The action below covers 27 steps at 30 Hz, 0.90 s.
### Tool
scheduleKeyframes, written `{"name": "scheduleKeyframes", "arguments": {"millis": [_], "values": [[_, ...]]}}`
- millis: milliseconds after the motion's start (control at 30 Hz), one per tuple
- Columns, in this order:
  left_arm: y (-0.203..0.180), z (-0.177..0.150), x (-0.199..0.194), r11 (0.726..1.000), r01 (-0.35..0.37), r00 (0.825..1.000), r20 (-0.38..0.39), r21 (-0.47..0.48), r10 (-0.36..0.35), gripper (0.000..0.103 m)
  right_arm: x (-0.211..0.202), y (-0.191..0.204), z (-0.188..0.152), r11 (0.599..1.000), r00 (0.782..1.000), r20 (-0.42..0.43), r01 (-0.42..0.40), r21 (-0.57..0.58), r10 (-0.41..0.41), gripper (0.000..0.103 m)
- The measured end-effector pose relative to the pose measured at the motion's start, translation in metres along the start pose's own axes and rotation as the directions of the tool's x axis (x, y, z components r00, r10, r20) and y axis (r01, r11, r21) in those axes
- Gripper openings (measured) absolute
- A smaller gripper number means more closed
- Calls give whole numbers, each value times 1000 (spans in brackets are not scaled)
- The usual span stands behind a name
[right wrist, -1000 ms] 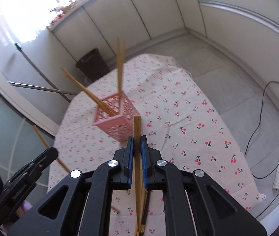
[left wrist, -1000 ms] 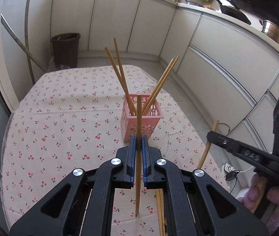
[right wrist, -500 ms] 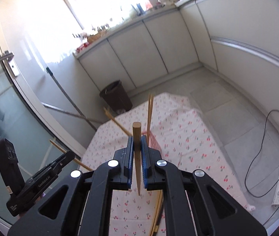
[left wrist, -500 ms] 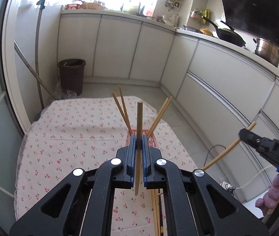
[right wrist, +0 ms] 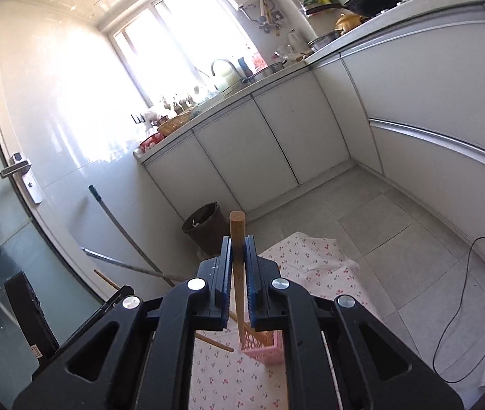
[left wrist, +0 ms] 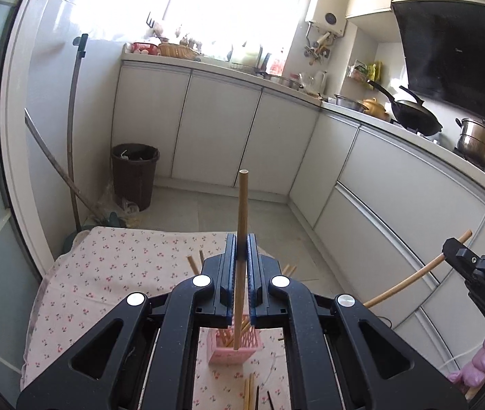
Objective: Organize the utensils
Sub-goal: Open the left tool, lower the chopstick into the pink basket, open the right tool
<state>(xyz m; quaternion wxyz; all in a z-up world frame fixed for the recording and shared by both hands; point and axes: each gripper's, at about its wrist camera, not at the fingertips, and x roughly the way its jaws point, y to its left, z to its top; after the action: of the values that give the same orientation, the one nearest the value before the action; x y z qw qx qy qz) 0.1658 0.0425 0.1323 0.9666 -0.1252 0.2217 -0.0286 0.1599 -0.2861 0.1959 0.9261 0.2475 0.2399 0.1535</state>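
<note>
**Both grippers clamped on chopsticks above the pink basket**

Legible writing: only the raised letters "DA" on the body of my right gripper, seen at the right edge of the left wrist view; the rest is cut off by the frame.

My left gripper is held high over the cherry-print tablecloth, its blue pads closed tight on one wooden chopstick, which stands near upright. That stick's lower tip hangs over the pink basket; whether it touches, I cannot tell.

My right gripper is likewise raised, pads pinching a second chopstick, its tip pointing down toward the basket.

More chopsticks lie loose on the cloth nearer me
</note>
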Motion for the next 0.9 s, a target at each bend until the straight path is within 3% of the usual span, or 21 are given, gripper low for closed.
{"name": "scheduleKeyframes", "arguments": {"millis": [233, 300, 433, 533, 900], "values": [[4, -8, 44, 1000, -8, 1000, 0, -6, 8, 8, 40, -14, -1, 999, 998, -38, 41, 31, -40, 8], [12, -15, 56, 999, -22, 999, -38, -28, 21, 17, 49, -18, -5, 998, 997, -51, 51, 36, -49, 8], [32, -12, 47, 994, -50, 998, -35, -100, 47, 32, 62, -18, -8, 997, 996, -71, 63, 40, -60, 8], [46, -7, 33, 987, -59, 998, -25, -149, 56, 36, 68, -17, -12, 997, 994, -84, 69, 36, -66, 8], [70, -15, 35, 972, -104, 991, -107, -212, 82, 41, 102, -14, -33, 994, 985, -143, 101, 42, -94, 8]]}}
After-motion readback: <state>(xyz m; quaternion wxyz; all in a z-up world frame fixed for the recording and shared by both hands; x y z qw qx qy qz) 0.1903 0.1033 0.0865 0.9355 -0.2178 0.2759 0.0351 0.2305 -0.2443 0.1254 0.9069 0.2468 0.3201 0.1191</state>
